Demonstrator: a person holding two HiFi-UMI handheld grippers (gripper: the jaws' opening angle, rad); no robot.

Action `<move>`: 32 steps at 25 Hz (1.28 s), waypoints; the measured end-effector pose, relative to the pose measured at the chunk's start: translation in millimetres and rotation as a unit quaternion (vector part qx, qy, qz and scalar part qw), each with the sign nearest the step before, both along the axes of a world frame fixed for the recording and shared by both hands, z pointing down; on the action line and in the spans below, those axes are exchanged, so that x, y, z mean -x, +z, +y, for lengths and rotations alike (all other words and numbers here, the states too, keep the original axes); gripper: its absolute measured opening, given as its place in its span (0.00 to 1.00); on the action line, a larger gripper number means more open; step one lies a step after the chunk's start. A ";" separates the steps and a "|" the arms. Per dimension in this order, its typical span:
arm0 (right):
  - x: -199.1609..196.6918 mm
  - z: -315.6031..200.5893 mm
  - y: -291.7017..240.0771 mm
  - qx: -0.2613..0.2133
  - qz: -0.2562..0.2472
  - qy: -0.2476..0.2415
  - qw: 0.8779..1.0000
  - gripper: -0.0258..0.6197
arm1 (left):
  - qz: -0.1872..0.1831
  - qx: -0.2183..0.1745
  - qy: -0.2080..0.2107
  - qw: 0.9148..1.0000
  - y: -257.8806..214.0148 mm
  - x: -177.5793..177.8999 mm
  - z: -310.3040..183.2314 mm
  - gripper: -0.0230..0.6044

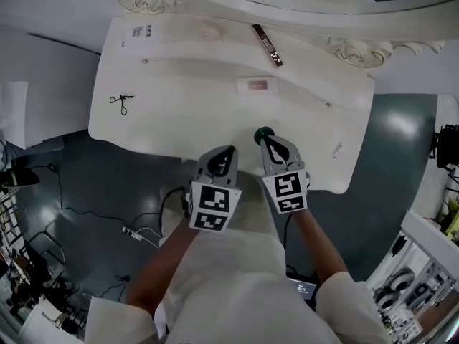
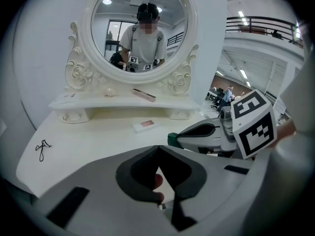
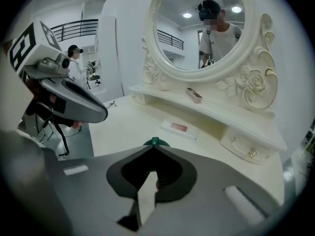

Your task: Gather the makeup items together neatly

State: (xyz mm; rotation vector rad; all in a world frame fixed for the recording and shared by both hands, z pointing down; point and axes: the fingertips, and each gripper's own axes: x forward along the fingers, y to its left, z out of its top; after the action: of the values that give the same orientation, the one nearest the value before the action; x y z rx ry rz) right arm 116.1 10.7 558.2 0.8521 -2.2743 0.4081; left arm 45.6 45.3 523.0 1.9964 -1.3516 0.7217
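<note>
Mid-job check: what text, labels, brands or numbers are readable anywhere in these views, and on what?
No text is legible in any view.
Small dark print at the left end of the shelf: too small to read.
Pink label on the flat white box: blurred.
Print on the long slim box on the shelf: too small.
Marker cubes: black-and-white patterns, no letters.

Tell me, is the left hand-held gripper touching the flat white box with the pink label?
Apart. The head view shows the left hand-held gripper near the front edge, with bare tabletop plainly between it and the flat white box.
</note>
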 end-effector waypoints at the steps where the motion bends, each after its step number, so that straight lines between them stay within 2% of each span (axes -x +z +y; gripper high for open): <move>1: 3.6 0.7 0.4 0.000 0.001 -0.007 1.000 0.04 | 0.000 0.000 -0.003 1.000 0.6 3.0 0.8 0.05; 14: 57.6 4.9 4.5 0.010 -0.009 -0.090 0.996 0.04 | -0.001 0.007 -0.056 0.998 3.9 41.9 12.2 0.05; 32: 136.5 17.0 11.4 0.016 -0.009 -0.204 0.979 0.05 | -0.004 0.020 -0.136 0.991 8.2 105.3 21.9 0.05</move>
State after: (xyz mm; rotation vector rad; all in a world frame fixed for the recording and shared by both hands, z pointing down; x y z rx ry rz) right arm -20.4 27.8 569.5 0.3493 -2.3746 0.2642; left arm -59.7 67.2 531.2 1.7345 -1.5625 0.6251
